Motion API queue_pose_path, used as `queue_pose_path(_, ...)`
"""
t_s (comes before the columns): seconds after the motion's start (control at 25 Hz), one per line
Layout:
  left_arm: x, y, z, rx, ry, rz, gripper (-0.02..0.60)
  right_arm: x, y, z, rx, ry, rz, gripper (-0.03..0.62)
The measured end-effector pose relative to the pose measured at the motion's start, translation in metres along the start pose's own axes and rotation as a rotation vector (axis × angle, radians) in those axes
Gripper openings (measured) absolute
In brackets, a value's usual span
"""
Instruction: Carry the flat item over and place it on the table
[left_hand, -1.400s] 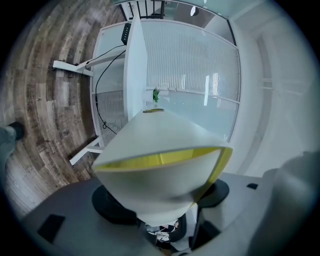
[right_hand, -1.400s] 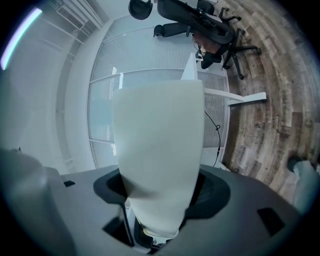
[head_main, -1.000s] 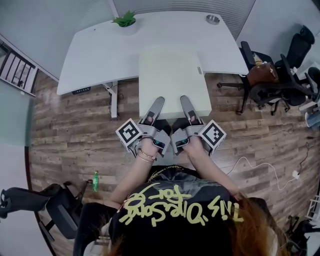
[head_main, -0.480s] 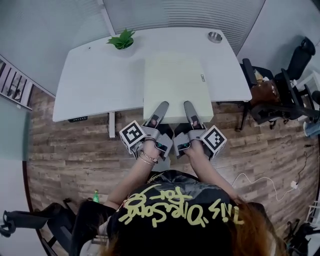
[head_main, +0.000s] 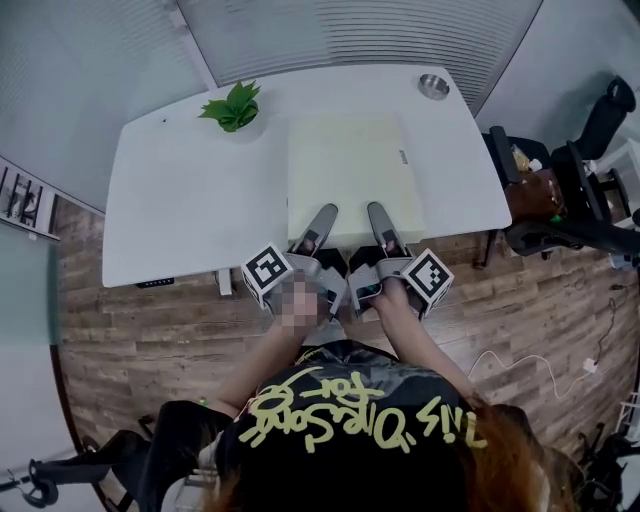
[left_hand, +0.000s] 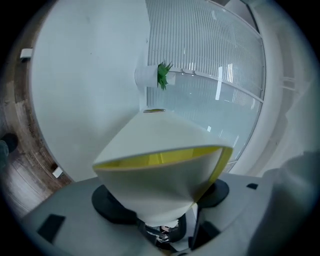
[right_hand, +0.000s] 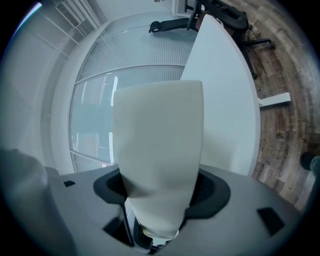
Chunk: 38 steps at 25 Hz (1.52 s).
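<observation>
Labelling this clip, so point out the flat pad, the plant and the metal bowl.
flat pad (head_main: 350, 165): head view, middle of its top face.
plant (head_main: 232, 104): head view, its leaves.
metal bowl (head_main: 433, 85): head view, its centre.

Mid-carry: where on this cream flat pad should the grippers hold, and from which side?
Grip the flat pad by its near edge, coming in level from the person's side. It is wide, thin and level, so two spaced clamps, as the left gripper and right gripper have now, should keep it from tipping.
</observation>
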<state>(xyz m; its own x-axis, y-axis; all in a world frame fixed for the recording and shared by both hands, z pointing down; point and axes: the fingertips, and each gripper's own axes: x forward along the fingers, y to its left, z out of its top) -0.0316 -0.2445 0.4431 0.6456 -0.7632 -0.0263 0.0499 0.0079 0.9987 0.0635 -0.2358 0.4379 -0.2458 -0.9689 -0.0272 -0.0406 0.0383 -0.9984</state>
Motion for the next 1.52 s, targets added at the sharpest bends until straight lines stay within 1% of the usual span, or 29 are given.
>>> queue_pose_path(0.2,0.043,0.006,0.035,-0.016,0.012,0.022,0.301,0.053,-0.007,0.014,0.008,-0.007,-0.021,0.305)
queue_pose_path(0.32,0.057,0.002,0.042,-0.021,0.014,0.002,0.301,0.066,-0.009,0.019,0.004,-0.006,-0.032,0.305)
queue_pose_path(0.44,0.064,0.011,0.05,-0.012,0.026,0.033,0.301,0.076,-0.013,0.023,0.001,-0.009,-0.04,0.305)
queue_pose_path(0.56,0.074,0.011,0.056,-0.029,0.016,0.018,0.301,0.086,-0.015,0.027,-0.004,-0.004,-0.048,0.305)
queue_pose_path(0.64,0.077,0.011,0.057,-0.034,0.01,0.022,0.3,0.09,-0.016,0.029,-0.004,0.005,-0.053,0.305)
queue_pose_path(0.76,0.084,0.02,0.054,-0.035,0.0,0.055,0.301,0.095,-0.021,0.038,0.005,0.023,-0.063,0.305)
queue_pose_path(0.88,0.102,0.016,0.051,-0.041,-0.03,0.027,0.301,0.103,-0.024,0.052,0.011,0.05,-0.064,0.305)
queue_pose_path(0.96,0.106,0.015,0.05,-0.04,-0.048,0.027,0.301,0.107,-0.023,0.056,0.015,0.07,-0.062,0.305)
queue_pose_path(1.08,0.102,0.02,0.05,-0.021,-0.067,0.067,0.301,0.108,-0.024,0.057,0.019,0.1,-0.074,0.305)
queue_pose_path(1.2,0.103,0.018,0.052,-0.023,-0.093,0.061,0.301,0.112,-0.024,0.056,0.02,0.127,-0.076,0.305)
queue_pose_path(1.32,0.103,0.022,0.054,-0.017,-0.111,0.071,0.302,0.115,-0.027,0.055,0.025,0.148,-0.079,0.305)
queue_pose_path(1.52,0.104,0.026,0.054,-0.04,-0.138,0.072,0.302,0.117,-0.034,0.054,0.035,0.175,-0.088,0.305)
